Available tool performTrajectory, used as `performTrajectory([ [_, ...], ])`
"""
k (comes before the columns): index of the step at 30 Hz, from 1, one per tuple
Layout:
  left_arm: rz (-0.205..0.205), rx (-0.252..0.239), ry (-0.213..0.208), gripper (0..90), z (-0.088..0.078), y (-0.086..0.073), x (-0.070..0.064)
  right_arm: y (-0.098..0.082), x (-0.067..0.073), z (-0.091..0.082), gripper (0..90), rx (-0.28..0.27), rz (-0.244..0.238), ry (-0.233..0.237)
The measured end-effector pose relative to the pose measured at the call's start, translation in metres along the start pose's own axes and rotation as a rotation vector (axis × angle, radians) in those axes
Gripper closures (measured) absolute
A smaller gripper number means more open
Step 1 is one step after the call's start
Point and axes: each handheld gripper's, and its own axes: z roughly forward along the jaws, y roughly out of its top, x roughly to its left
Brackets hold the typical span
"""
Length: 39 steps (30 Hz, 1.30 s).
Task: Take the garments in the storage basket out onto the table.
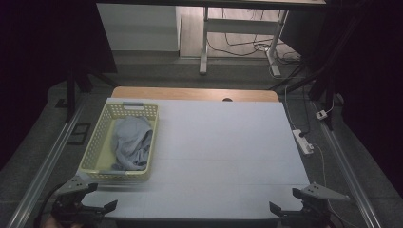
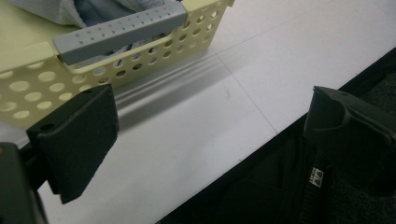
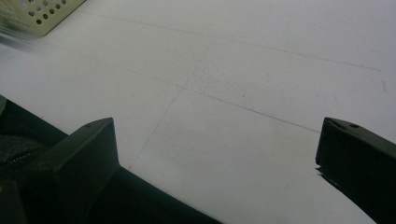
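A pale yellow perforated basket [image 1: 99,147] stands on the left part of the white table top [image 1: 223,142]. A crumpled blue-grey cloth [image 1: 132,142] lies inside it. My left gripper [image 1: 102,197] hovers at the table's near left corner, just in front of the basket, open with nothing between its jaws. In the left gripper view [image 2: 210,121] the basket's near wall [image 2: 28,88] and its grey handle [image 2: 121,30] are close ahead, with the cloth [image 2: 93,9] behind. My right gripper [image 1: 283,199] is at the near right corner, open and empty, over bare table [image 3: 217,140].
A wooden strip [image 1: 190,93] runs along the table's far edge. A white power strip [image 1: 302,141] with its cable lies on the floor to the right. Metal rails [image 1: 45,161] flank the table. A desk frame [image 1: 204,42] stands farther back.
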Motion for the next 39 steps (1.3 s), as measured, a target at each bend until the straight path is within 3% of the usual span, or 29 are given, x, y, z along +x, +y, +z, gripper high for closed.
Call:
performTrajectory([
  [13,-0.027,0.006,0.008,1.3,0.0001,-0.0002,0.0020,0.0008,0.0012,0.0023,0.0,0.025,-0.013,0.010],
  [28,-0.010,0.005,-0.002,0.0,-0.0003,0.0005,0.0009,0.0011,0.0013,0.0038,0.3,0.039,-0.017,0.017],
  [32,-0.018,-0.013,-0.006,0.0,-0.0023,0.0014,0.0013,0.0011,0.0011,0.0038,0.3,0.040,-0.016,0.017],
  [39,0.003,-0.060,-0.010,0.0,-0.0055,0.0055,0.0011,0.0012,0.0009,0.0040,0.3,0.042,-0.015,0.018],
])
